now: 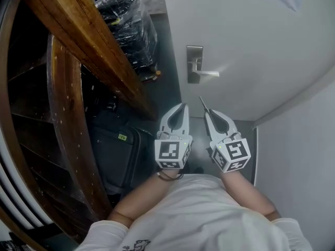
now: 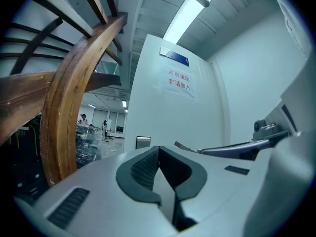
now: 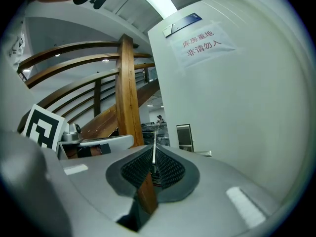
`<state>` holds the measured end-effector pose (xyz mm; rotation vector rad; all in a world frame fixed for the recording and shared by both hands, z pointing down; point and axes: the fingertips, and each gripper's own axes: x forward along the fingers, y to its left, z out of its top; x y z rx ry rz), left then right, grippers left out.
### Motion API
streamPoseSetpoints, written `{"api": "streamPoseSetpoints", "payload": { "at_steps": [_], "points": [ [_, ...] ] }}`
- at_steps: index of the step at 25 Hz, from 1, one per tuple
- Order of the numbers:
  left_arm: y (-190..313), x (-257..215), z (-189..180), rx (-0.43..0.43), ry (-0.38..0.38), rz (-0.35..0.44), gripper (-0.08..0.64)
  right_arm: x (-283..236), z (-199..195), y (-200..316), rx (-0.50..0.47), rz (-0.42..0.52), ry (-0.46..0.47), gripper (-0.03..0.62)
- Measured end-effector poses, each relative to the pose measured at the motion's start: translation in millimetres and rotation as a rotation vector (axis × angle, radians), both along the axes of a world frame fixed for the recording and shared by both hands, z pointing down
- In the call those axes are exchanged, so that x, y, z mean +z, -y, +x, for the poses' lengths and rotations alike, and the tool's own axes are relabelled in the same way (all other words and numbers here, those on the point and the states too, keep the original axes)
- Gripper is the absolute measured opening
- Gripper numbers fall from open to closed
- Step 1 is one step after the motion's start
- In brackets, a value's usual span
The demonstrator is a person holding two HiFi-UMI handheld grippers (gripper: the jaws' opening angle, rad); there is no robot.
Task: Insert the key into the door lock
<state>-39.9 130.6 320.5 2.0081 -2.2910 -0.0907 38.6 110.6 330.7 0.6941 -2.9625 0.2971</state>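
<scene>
The white door point(image 1: 246, 46) carries a steel lock plate point(image 1: 194, 61) with a lever handle point(image 1: 208, 73). My right gripper point(image 1: 209, 112) is shut on a thin metal key point(image 1: 202, 104), whose blade sticks out ahead of the tips toward the door, short of the plate. In the right gripper view the key point(image 3: 154, 149) stands edge-on between the pads, with the lock plate point(image 3: 184, 137) just right of it. My left gripper point(image 1: 182, 106) is beside the right one, shut and empty; its own view shows the closed jaws point(image 2: 159, 151) and the lock plate point(image 2: 143, 142) beyond.
A wooden stair stringer and curved banister point(image 1: 78, 35) run along the left. Plastic-wrapped black goods point(image 1: 131, 25) and a black case point(image 1: 112, 156) sit on the floor below it. A white wall point(image 1: 303, 156) closes in on the right. A paper notice point(image 3: 202, 41) hangs on the door.
</scene>
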Motion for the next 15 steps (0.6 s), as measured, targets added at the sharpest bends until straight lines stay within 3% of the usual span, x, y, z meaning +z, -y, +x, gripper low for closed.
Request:
{"api": "streamPoseSetpoints", "payload": {
  "at_steps": [15],
  "points": [
    [120, 34, -92, 0.145, 0.024, -0.008, 0.008, 65, -78, 107, 0.074, -0.08, -0.039, 0.026]
  ]
}}
